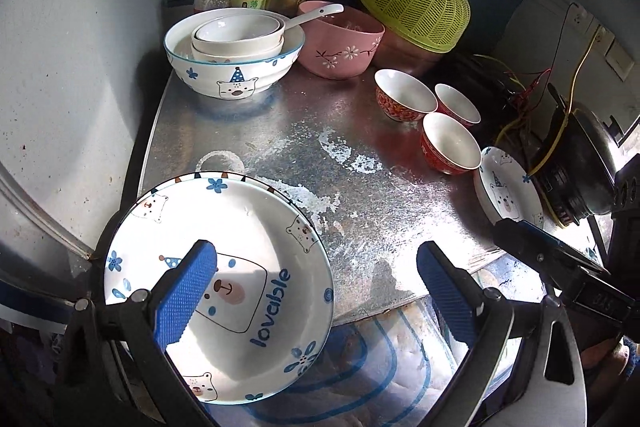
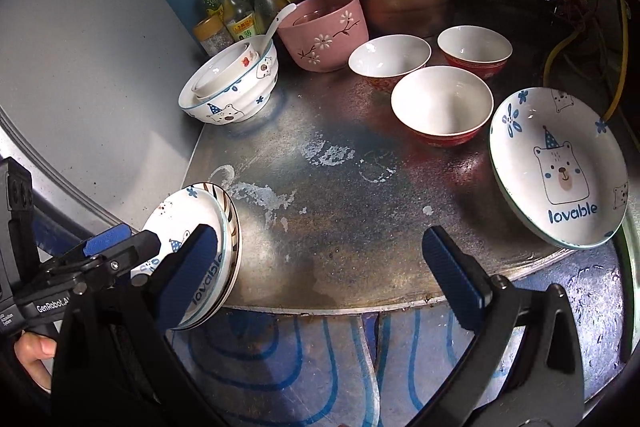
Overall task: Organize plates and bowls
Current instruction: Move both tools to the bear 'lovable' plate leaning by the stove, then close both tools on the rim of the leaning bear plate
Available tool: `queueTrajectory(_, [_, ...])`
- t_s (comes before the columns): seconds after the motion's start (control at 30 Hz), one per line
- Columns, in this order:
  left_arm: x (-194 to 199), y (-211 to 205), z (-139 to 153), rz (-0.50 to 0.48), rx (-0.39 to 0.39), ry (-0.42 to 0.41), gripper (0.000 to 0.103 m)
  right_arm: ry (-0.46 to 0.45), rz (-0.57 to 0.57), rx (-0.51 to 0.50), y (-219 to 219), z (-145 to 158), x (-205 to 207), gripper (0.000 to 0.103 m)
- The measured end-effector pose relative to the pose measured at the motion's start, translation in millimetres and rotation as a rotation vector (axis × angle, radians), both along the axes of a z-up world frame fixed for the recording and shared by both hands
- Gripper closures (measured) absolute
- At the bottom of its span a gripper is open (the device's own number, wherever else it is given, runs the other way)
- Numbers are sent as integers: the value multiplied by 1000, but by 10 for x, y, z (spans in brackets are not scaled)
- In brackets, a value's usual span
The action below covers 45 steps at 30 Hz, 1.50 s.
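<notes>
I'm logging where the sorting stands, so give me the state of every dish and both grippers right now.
Left gripper: open, holding nothing.
Right gripper: open, holding nothing.
Left bear plates: stacked.
Right bear plate: single, at the table's edge.
Bear bowl: upright, smaller bowls nested inside.
Pink bowl: upright, spoon inside.
Red bowls: three, upright, unstacked.

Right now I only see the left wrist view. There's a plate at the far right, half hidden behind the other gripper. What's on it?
Observer: The right wrist view shows that far plate whole: a bear in a party hat above the word "lovable".
Operator: Same as the plate close to me?
Observer: Same design. From the side, your near plate lies on a second plate with a brown-striped rim.
Operator: Are the little bowls inside the big one plain?
Observer: No, one nested small bowl has a red print on its outside.
</notes>
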<state>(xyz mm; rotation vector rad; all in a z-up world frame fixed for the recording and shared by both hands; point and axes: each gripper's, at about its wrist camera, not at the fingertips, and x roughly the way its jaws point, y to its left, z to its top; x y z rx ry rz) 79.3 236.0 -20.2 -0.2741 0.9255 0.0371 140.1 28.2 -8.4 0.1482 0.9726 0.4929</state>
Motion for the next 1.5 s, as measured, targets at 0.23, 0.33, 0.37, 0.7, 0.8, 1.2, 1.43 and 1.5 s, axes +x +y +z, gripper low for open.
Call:
queueTrajectory(0.23, [175, -316, 14, -76, 18, 9, 3, 6, -88, 26, -360, -7, 52, 0])
queueTrajectory(0.33, [237, -454, 8, -96, 26, 20, 3, 10, -111, 43, -513, -21, 88, 0])
queueTrajectory(0.37, [258, -499, 6, -100, 28, 21, 3, 12, -116, 49, -570, -30, 104, 0])
queueTrajectory(0.7, [611, -1039, -37, -99, -2, 33, 3, 35, -128, 62, -1149, -87, 407, 0])
queueTrajectory(0.8, [742, -1233, -51, -96, -19, 32, 3, 40, -135, 63, -1370, -97, 517, 0])
queueTrajectory(1.2, [1197, -2005, -338, -129, -75, 95, 3, 41, -280, 84, -2339, -267, 761, 4])
queueTrajectory(1.43, [1375, -2203, -534, -113, -109, 111, 5, 64, -333, 96, -2580, -451, 878, 27])
queueTrajectory(1.5, [1431, -2205, -582, -100, -118, 117, 9, 64, -338, 94, -2582, -503, 935, 36])
